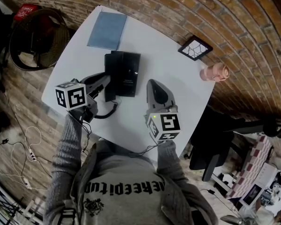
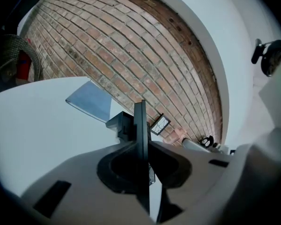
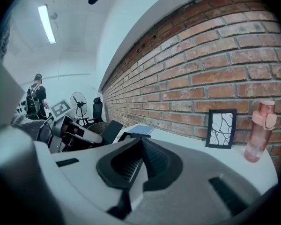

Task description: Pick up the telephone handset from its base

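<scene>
The black telephone base (image 1: 129,71) lies in the middle of the white table (image 1: 178,78). Along its left side is the black handset (image 1: 110,65), and my left gripper (image 1: 105,81) is shut on its near end. In the left gripper view the handset (image 2: 140,121) stands edge-on as a thin dark slab pinched between the jaws of the left gripper (image 2: 141,146), with the base (image 2: 124,124) just beyond. A coiled black cord (image 1: 107,114) trails toward the table's near edge. My right gripper (image 1: 153,84) (image 3: 140,142) hovers to the right of the base, shut and empty.
A blue notebook (image 1: 107,29) lies at the far side of the table. A small framed picture (image 1: 195,48) and a pink bottle (image 1: 214,72) stand by the brick wall on the right. A black office chair (image 1: 225,130) is near the table's right corner.
</scene>
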`<state>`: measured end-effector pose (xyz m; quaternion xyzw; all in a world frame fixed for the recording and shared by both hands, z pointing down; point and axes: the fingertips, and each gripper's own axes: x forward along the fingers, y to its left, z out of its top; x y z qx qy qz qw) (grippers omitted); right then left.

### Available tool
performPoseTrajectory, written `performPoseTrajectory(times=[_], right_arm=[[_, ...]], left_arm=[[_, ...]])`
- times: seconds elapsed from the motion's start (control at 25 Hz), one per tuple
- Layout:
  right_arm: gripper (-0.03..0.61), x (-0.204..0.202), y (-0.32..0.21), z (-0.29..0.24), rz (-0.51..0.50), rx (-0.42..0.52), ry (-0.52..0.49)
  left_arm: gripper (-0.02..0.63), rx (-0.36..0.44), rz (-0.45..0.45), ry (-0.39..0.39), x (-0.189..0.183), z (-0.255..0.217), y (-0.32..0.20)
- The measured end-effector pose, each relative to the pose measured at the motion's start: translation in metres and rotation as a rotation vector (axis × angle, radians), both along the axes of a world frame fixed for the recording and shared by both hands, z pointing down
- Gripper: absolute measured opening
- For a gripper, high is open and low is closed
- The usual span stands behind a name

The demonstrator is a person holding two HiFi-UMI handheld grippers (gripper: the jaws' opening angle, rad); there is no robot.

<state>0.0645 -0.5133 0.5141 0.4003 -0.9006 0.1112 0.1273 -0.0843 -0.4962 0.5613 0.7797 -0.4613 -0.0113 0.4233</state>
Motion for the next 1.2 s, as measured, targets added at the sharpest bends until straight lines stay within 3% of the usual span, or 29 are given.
performPoseTrajectory(times=[0.76,1.2], right_arm=[[0.005,-0.005,0.060,-0.054,0.020,0.111,-0.006],[0.005,0.000,0.100,-0.091,0.049,0.194,0.007]], left_arm=[[0.067,0.249,-0.104,-0.223,-0.012,-0.092,0.066],[0.067,0.352,-0.165,-0.282,-0.020,-0.132,0.108]])
